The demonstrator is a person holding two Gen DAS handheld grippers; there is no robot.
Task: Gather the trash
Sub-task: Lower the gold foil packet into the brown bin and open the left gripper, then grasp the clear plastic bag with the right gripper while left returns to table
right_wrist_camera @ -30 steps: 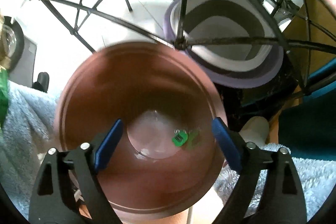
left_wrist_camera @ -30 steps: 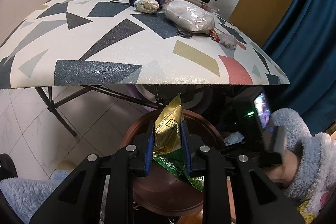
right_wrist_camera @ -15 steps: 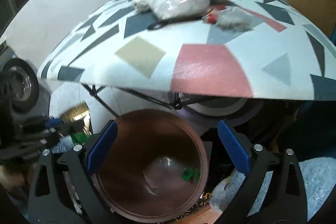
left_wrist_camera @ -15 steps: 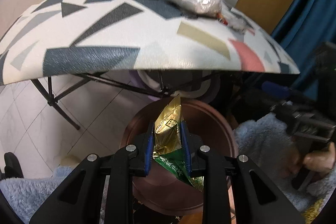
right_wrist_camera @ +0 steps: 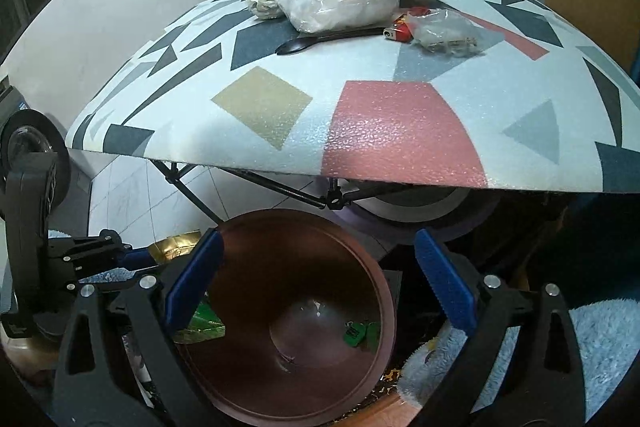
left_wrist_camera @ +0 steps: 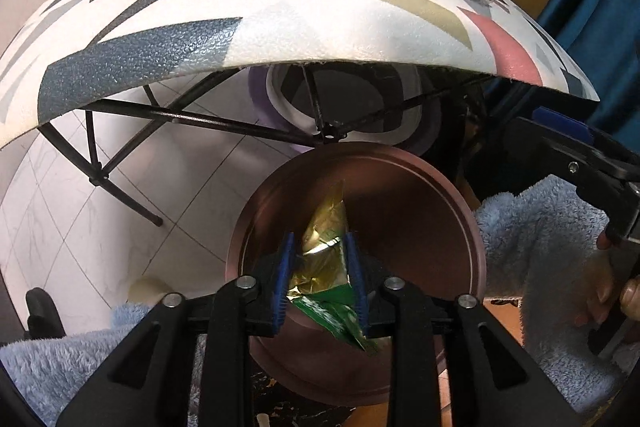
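Left of the right gripper's jaws, the gold-green wrapper [right_wrist_camera: 188, 287] is half hidden behind a finger; the bench [right_wrist_camera: 400, 131] covers the purple basin [right_wrist_camera: 440, 223] beyond; tiny green scrap [right_wrist_camera: 354, 333] unreadable.

Crumpled gold-and-green foil wrapper [left_wrist_camera: 322, 263] upright above the open brown round bin [left_wrist_camera: 424, 187], green scrap [right_wrist_camera: 354, 331] inside

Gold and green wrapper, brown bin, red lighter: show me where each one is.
gold and green wrapper [left_wrist_camera: 320, 267], left wrist view, crinkled gold middle.
brown bin [right_wrist_camera: 304, 263], right wrist view, inner back wall.
red lighter [right_wrist_camera: 402, 27], right wrist view, red body.
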